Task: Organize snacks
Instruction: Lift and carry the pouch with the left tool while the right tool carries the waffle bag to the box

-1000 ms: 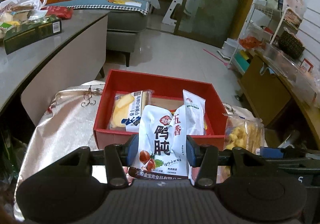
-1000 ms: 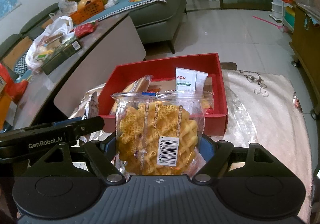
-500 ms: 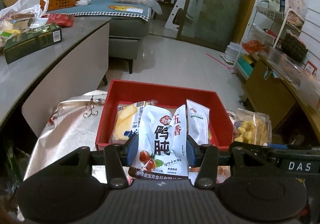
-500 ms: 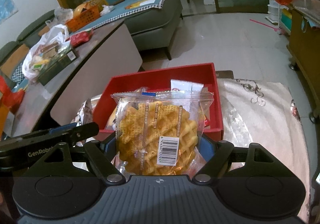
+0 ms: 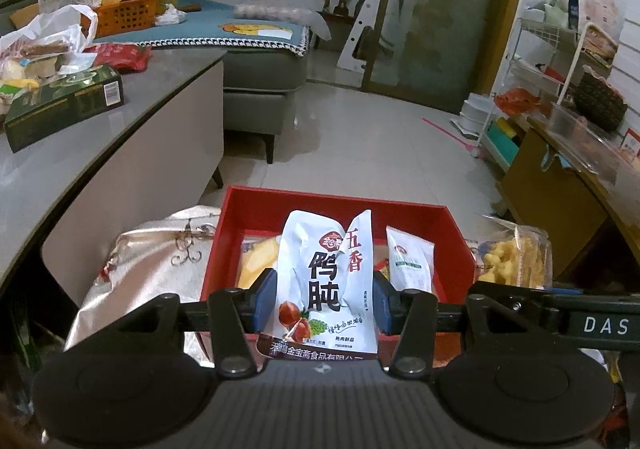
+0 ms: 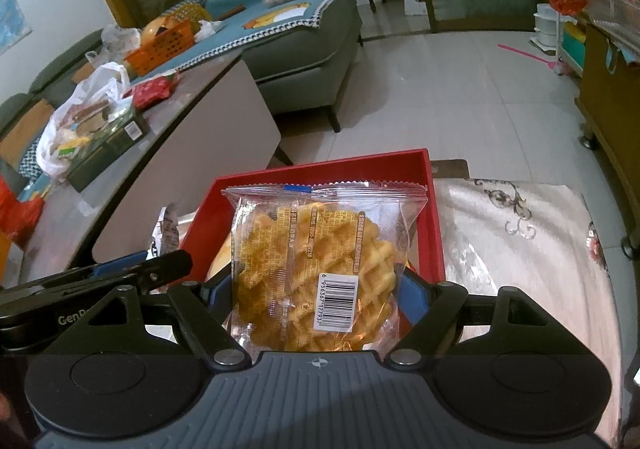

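My left gripper (image 5: pixel 325 299) is shut on a white snack pouch (image 5: pixel 326 281) with red and black Chinese lettering, held upright over the near wall of the red box (image 5: pixel 336 197). Inside the box lie a yellow packet (image 5: pixel 258 261) and a small white sachet (image 5: pixel 410 259). My right gripper (image 6: pixel 316 299) is shut on a clear bag of waffles (image 6: pixel 316 269) with a barcode label, held above the same red box (image 6: pixel 320 167). The waffle bag (image 5: pixel 514 257) also shows at the right in the left wrist view, and the left gripper's arm (image 6: pixel 100 277) crosses the right wrist view.
The box rests on a pale patterned cloth (image 6: pixel 520 241). A grey counter (image 5: pixel 60 161) to the left carries a dark green carton (image 5: pixel 60 109), bags and an orange basket (image 5: pixel 124 15). A sofa (image 5: pixel 260 65) stands beyond; a wooden cabinet (image 5: pixel 560 201) and wire shelves lie to the right.
Both grippers have moved toward the red box with their packets; the box now sits lower and closer under them in both views. Neither grip has changed.
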Demonstrator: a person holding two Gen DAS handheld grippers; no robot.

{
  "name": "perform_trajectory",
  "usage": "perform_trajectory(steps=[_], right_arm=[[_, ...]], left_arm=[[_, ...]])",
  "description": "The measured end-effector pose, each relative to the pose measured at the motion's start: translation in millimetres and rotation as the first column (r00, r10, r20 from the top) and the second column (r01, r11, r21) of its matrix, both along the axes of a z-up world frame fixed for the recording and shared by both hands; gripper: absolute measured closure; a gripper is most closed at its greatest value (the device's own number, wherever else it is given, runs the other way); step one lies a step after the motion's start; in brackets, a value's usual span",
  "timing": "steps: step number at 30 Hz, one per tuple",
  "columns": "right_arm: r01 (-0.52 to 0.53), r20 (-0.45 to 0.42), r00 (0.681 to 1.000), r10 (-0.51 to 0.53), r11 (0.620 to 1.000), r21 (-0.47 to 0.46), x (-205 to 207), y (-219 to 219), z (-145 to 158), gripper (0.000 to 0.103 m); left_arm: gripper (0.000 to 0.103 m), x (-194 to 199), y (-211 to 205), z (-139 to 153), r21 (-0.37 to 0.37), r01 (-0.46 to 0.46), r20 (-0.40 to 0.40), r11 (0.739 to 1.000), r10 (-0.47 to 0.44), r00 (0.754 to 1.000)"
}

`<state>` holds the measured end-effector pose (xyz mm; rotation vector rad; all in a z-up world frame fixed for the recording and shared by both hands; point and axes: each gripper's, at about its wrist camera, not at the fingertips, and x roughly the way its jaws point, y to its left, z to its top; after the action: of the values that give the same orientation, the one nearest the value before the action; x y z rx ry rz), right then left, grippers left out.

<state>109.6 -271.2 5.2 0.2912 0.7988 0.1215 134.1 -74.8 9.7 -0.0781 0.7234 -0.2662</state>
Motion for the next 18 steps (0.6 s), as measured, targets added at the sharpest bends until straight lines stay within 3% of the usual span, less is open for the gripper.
perform_trajectory(steps=[18], right_arm=[[0.028,-0.008,1.000,-0.028,1.000,0.007,33,-11,-8,0.019]], left_arm=[[0.061,33,-10,-8,0.038,-0.030,0.009,0.999,0.030,1.000]])
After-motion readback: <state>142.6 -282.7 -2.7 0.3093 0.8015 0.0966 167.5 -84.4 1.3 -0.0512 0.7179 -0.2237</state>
